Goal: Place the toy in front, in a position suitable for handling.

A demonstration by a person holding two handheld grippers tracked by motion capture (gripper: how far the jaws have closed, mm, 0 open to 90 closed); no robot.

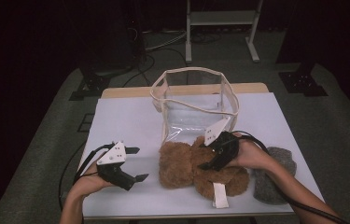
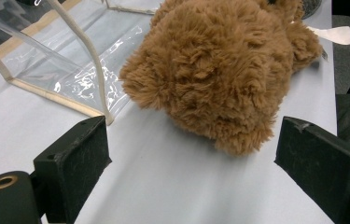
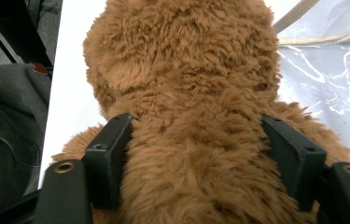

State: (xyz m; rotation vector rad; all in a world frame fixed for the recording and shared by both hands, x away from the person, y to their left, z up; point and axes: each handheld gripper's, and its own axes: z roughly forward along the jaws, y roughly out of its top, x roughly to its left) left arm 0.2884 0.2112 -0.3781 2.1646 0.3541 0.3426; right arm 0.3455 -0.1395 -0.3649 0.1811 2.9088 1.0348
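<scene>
Two right fingers straddle teddy bear | pressing fur

Brown plush bear lying before clear bag, right claw seemingly straddling it

light: dim room, lit counter | shadow: soft beneath plush, ahead of left claw | glare: clear bag | focus: claw bases blurred

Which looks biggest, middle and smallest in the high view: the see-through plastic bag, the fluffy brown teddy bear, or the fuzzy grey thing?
1. Clear plastic bag with cream trim
2. Fluffy brown teddy bear, nearly as large, so the top two are close
3. Fuzzy grey thing, partly hidden behind a forearm, so unsure
</scene>
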